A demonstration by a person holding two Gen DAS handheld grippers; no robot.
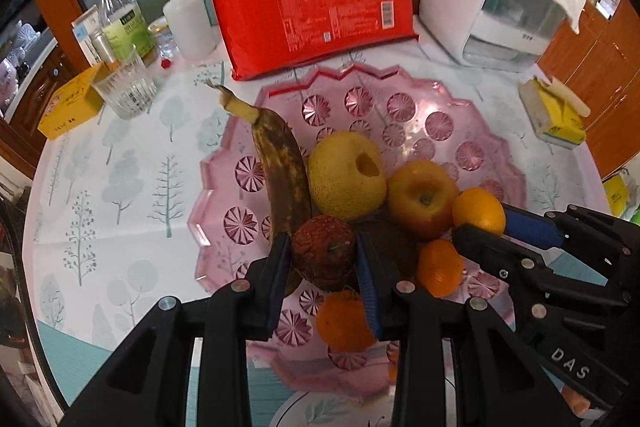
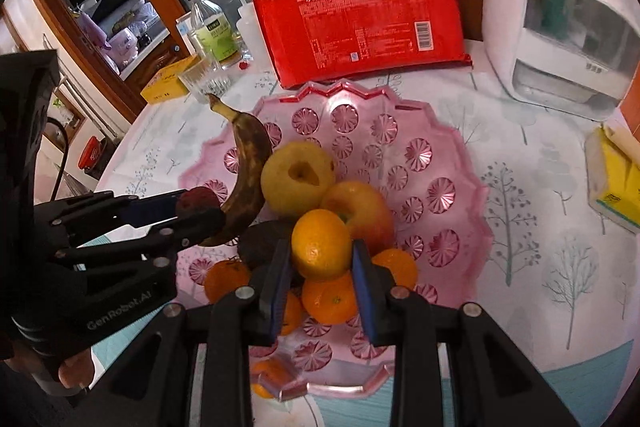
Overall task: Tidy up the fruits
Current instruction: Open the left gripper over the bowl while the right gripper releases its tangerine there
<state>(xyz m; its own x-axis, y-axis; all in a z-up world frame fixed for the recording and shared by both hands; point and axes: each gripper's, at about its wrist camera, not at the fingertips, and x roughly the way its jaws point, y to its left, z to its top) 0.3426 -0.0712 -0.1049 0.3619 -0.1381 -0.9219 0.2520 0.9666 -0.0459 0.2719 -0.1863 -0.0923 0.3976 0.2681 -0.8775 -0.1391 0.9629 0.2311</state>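
I have my left gripper clamped on a lychee and my right gripper clamped on an orange, both above the near side of the pink tray, probably to join the fruit heaped there.

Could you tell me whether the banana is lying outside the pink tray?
No, the banana lies in the pink tray, against the yellow pear.
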